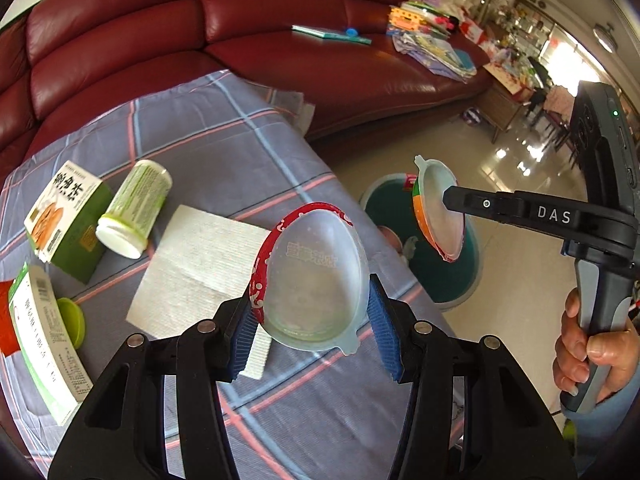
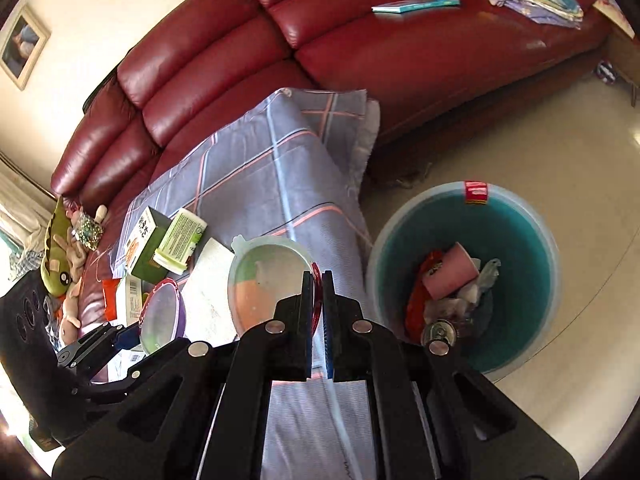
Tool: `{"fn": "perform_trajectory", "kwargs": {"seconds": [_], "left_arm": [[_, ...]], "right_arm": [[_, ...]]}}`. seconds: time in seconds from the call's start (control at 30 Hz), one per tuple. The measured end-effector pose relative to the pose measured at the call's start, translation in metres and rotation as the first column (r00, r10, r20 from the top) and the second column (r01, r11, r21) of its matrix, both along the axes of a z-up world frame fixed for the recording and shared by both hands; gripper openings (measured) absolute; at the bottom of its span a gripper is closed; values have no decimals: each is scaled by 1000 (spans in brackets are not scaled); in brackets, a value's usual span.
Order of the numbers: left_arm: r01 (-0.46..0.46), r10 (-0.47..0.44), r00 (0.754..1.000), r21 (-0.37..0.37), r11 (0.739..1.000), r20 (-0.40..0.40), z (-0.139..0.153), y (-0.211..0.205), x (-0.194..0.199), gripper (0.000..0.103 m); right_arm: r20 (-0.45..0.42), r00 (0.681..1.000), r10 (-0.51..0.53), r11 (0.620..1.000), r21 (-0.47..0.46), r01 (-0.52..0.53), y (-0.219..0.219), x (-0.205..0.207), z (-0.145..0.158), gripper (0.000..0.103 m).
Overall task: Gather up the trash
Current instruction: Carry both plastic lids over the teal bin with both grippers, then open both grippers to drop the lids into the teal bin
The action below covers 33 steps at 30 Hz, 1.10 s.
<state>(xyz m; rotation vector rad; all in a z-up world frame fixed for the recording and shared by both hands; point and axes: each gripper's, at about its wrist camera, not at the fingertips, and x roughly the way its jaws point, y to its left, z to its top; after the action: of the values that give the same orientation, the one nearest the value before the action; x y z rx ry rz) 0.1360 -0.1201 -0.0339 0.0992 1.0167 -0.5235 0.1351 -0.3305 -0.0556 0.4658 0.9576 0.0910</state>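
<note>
In the left wrist view my left gripper (image 1: pixel 314 304) is shut on a clear plastic cup with a red label (image 1: pixel 316 276), its blue pads pressing both sides, held above the plaid-covered table (image 1: pixel 280 160). To the right, my right gripper (image 1: pixel 448 200) is shut on the rim of a second clear cup with an orange and green label (image 1: pixel 438 216), which hangs over the teal trash bin (image 1: pixel 456 276) on the floor. The right wrist view shows the right gripper (image 2: pixel 317 280) pinching that cup (image 2: pixel 264 280), the bin (image 2: pixel 520 240) to its right, and the left gripper (image 2: pixel 156 338) at lower left.
On the table lie a green box (image 1: pixel 68 220), a green-and-white canister (image 1: pixel 136 208), a white napkin (image 1: pixel 208 264), another box (image 1: pixel 44 340) and a green lid (image 1: pixel 74 322). The bin holds a pink cup (image 2: pixel 452 272), a can and wrappers. A red sofa (image 1: pixel 200 40) stands behind.
</note>
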Motion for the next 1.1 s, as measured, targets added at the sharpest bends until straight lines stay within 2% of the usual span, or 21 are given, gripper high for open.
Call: {"fn": "perform_trajectory", "kwargs": {"seconds": [0.13,0.37,0.7,0.93,1.0,1.07,1.1], "left_arm": [[58,-57,998,16,998,-18,-6,-40,5,52],[145,-143,988,39,989,-55,-21,-103,11,52],[208,-200,974,67,976,-106,-44,-165,26,54],[174,-164,981,92,980,-104,-52,-171,39,80],[165,-155,982,92,982,-109,-53,-169,39,81],[162,-151,981,89,983,-118,-54,-167,39,91],[157,-147,983,90,983,-114,-54,-166,39,91]], "right_arm": [[3,998,-58,998,25,58,-37,-13,-6,4],[-18,989,-149,989,13,149,-97,-34,-18,4],[-63,977,-206,978,4,207,-141,-38,-40,4],[-93,974,-205,978,5,206,-147,-33,-50,4],[-97,974,-204,979,1,205,-147,-31,-52,4],[-103,974,-203,979,-2,204,-147,-30,-53,4],[-105,974,-202,979,-4,203,-146,-29,-53,4]]}}
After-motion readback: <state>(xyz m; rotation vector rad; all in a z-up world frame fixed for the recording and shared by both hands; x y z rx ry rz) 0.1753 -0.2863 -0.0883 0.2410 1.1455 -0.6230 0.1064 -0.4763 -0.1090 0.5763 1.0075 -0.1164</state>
